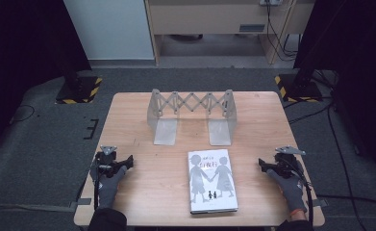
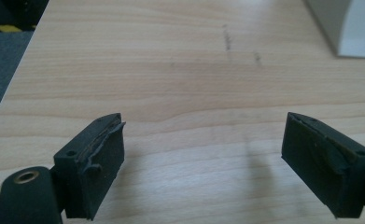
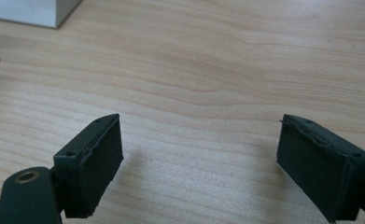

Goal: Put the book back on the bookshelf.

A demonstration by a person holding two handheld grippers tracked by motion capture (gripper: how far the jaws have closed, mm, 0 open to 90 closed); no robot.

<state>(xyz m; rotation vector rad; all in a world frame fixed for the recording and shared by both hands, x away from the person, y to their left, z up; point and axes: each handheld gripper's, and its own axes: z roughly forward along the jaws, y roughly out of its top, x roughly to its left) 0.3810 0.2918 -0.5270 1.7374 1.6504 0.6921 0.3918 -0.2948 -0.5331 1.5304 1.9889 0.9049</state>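
Left gripper [image 1: 126, 161] and right gripper [image 1: 262, 163]: jaws spread, nothing between; grey-covered paperback book [image 1: 211, 180] flat between them, apart.

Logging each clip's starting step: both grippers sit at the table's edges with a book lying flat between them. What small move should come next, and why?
Probably bring the right gripper inward toward the book. Both it and the left gripper are open and hold nothing, with bare table between their jaws. The book lies flat nearer the right gripper, and the expandable bookend rack behind it stands empty.
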